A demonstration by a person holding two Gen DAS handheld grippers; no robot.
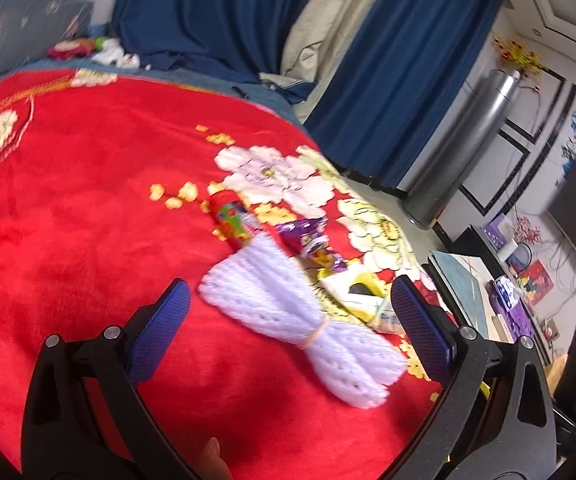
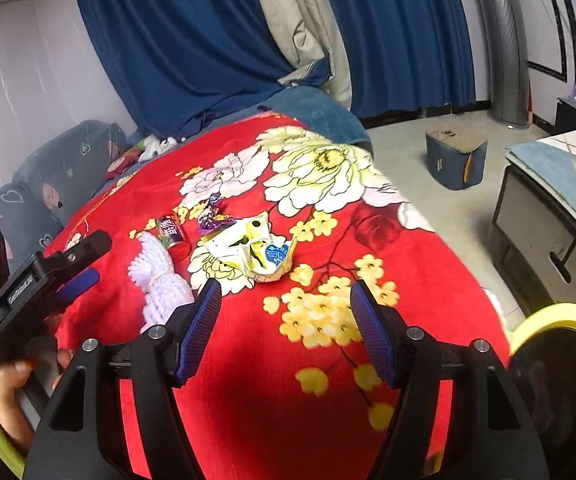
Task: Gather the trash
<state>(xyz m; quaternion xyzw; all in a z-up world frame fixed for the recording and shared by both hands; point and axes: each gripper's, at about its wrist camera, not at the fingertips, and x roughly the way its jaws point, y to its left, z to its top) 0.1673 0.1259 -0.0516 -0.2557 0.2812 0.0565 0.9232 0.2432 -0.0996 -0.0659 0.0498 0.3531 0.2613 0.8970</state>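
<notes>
Trash lies in a loose cluster on the red floral blanket [image 2: 247, 360]: four pieces in all. One red can [image 1: 229, 218] lies on its side; in the left wrist view its long axis runs from far left to near right, its far end pointing toward the blue curtains [image 1: 215, 12]. One purple wrapper [image 1: 312, 240] sits just right of the can, crumpled, stretched roughly along the same diagonal. One crushed yellow-and-white carton [image 2: 253, 250] lies right of the wrapper and nearer; it is too crumpled to give a clear direction. One white knitted bundle [image 1: 288, 320], tied at its waist with a yellowish band, lies nearest, its long axis running far left to near right, one end touching or overlapping the can's near end.

Two grippers are in view. The left gripper [image 1: 290, 300] has its blue pads spread wide, one on either side of the knitted bundle, gripping nothing; how far above the bundle it is cannot be told. The right gripper [image 2: 285, 292] also has its pads well apart, above bare blanket, near the carton but short of it.

One yellow-rimmed bin [image 2: 560, 360] shows at the near right edge of the right wrist view.
</notes>
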